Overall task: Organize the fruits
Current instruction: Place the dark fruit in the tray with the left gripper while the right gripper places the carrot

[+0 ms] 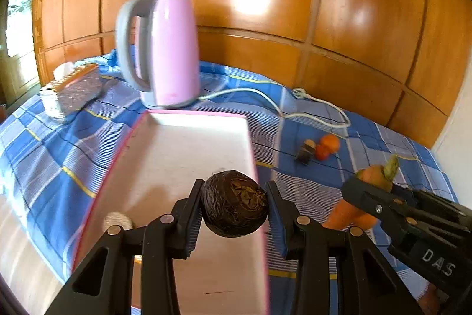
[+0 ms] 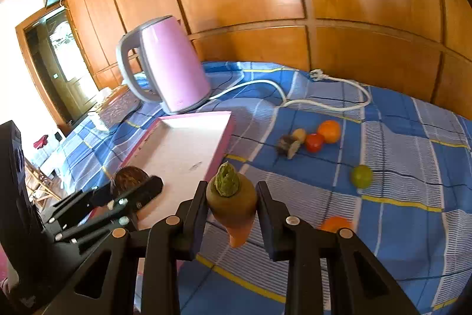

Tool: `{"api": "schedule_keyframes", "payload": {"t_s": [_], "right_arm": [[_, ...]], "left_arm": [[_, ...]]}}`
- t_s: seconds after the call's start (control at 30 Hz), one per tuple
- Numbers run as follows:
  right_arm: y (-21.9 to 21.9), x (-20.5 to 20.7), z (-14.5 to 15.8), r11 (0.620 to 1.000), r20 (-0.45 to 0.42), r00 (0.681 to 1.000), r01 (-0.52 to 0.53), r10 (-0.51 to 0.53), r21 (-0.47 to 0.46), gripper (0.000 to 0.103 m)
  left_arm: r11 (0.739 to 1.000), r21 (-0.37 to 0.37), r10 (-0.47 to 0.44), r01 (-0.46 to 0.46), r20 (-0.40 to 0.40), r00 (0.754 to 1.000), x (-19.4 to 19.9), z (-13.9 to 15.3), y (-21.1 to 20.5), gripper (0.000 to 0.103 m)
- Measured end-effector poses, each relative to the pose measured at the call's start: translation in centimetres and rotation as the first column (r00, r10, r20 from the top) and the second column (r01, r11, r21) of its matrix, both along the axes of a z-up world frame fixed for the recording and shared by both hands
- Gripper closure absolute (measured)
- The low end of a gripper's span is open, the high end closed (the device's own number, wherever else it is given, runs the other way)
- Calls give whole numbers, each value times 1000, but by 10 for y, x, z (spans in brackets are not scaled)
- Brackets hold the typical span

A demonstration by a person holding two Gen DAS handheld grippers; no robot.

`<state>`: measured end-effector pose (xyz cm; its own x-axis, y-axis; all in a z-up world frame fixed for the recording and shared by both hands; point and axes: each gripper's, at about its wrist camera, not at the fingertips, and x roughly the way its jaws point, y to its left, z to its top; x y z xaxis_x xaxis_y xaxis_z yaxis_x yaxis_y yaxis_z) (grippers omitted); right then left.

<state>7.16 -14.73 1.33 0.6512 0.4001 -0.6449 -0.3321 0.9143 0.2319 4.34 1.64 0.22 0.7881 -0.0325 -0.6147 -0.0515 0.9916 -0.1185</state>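
My left gripper (image 1: 235, 188) is shut on a dark brown, rough round fruit (image 1: 234, 207) and holds it over the near right edge of a white tray with a pink rim (image 1: 188, 143). My right gripper (image 2: 231, 189) is shut on an orange carrot (image 2: 231, 205), green stub up and tip hanging down, just right of the tray (image 2: 183, 149) above the blue checked cloth. In the right wrist view the left gripper (image 2: 132, 192) and its dark fruit (image 2: 128, 177) show at the tray's near end. The left wrist view catches the right gripper (image 1: 364, 192) with the carrot (image 1: 373, 174).
On the cloth to the right lie an orange (image 2: 329, 131), a red fruit (image 2: 314, 142), a cut brown piece (image 2: 290, 146), a green lime (image 2: 361, 176) and a nearer orange (image 2: 336, 223). Behind the tray stand a pink kettle (image 2: 168, 64) with its white cord (image 2: 324, 104) and a tissue box (image 2: 118, 105).
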Motion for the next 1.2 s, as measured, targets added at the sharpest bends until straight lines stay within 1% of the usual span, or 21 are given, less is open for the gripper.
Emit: {"api": "schedule_keyframes", "payload": {"t_s": [0.23, 0.4, 0.63, 0.73, 0.83, 0.93, 1.07, 1.13, 1.17, 1.2], "right_arm": [[27, -1, 1, 997, -31, 997, -73, 73, 3, 71], [46, 3, -1, 992, -72, 989, -128, 128, 11, 71], [73, 26, -5, 987, -102, 984, -152, 147, -49, 71], [82, 32, -2, 984, -106, 980, -175, 170, -40, 71], [85, 32, 5, 984, -89, 981, -175, 171, -42, 72], [85, 31, 5, 982, -112, 977, -187, 184, -23, 72], [96, 33, -2, 978, -135, 971, -206, 200, -36, 72], [105, 38, -5, 972, -145, 965, -228, 219, -49, 72], [108, 40, -6, 972, -140, 966, -228, 219, -53, 71], [111, 45, -5, 975, -131, 971, -211, 201, -69, 71]], "left_arm": [[997, -5, 75, -75, 9, 997, 0, 2, 36, 63], [995, 0, 100, -100, -8, 995, 4, -1, 50, 63], [993, 1, 118, -118, -29, 993, 12, -9, 59, 62], [991, -5, 130, -131, -32, 991, 12, -10, 62, 62], [986, -15, 167, -168, -32, 985, 12, -12, 73, 62], [981, -35, 189, -190, -41, 981, 14, -13, 84, 62], [981, -54, 185, -187, -47, 982, 17, -14, 89, 62], [982, -69, 170, -173, -49, 984, 19, -14, 87, 60], [981, -59, 180, -183, -48, 982, 21, -14, 86, 58], [979, -51, 194, -196, -46, 980, 22, -14, 87, 52]]}}
